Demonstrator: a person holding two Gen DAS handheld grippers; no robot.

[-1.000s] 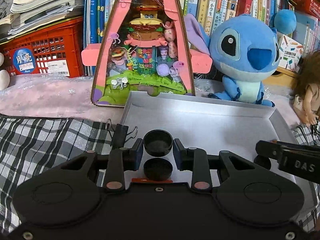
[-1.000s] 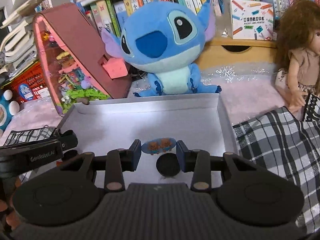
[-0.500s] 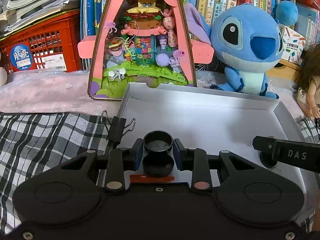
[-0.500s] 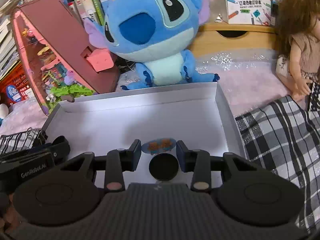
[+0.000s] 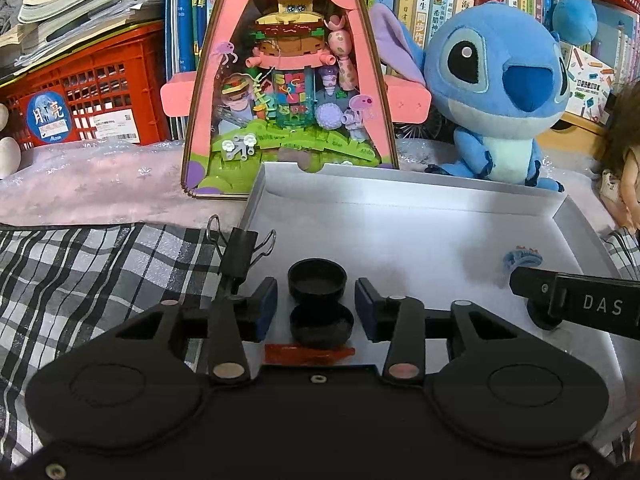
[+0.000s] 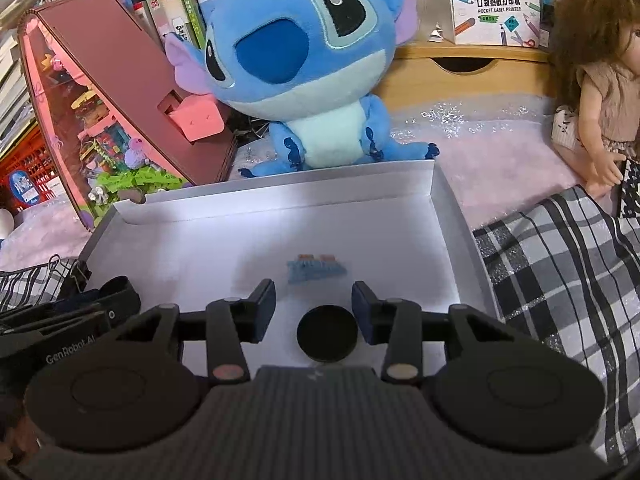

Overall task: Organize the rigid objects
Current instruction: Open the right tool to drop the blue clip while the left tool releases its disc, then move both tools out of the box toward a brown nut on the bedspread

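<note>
A shallow white tray (image 5: pixel 400 216) lies on the checked cloth. In the left wrist view two black round caps (image 5: pixel 317 278) (image 5: pixel 321 322) lie in it, one behind the other, with an orange piece (image 5: pixel 308 354) at the near edge. My left gripper (image 5: pixel 316 304) is open with the caps between its fingers, not touching them. In the right wrist view my right gripper (image 6: pixel 314 306) is open above the tray (image 6: pixel 280 196). A blue clip (image 6: pixel 316 270) lies just beyond its tips and a black round cap (image 6: pixel 327 338) between its fingers. The clip also shows in the left wrist view (image 5: pixel 520 256).
A black binder clip (image 5: pixel 240 256) sits on the tray's left rim. Behind the tray stand a pink triangular toy house (image 5: pixel 288 80) and a blue plush (image 5: pixel 500 92). A doll (image 6: pixel 604 80) sits at the right. Books and a red crate (image 5: pixel 88 92) line the back.
Both grippers opened. The left let go of the black cap, which now lies in the tray. The right let go of the blue clip, which dropped onto the tray floor.
</note>
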